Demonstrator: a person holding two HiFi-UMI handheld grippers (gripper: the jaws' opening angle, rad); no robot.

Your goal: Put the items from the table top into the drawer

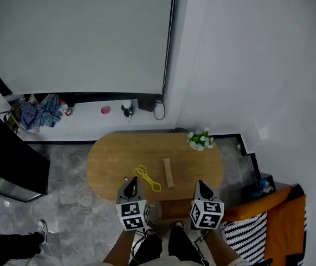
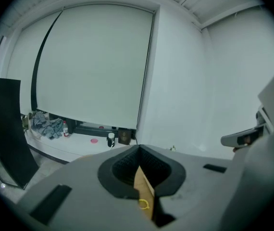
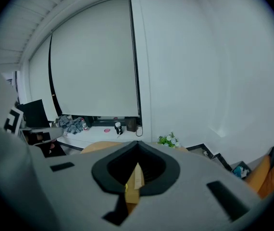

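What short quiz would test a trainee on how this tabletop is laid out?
1. True or false: the yellow plastic scissor-shaped tongs lie on the oval wooden table.
2. The small pot of white flowers stands at the table's: A) near left edge, B) far right edge, C) centre.
3. Fill in: in the head view, the light wooden rectangular block lies to the ___ of the tongs.
Key: 1 true; 2 B; 3 right.
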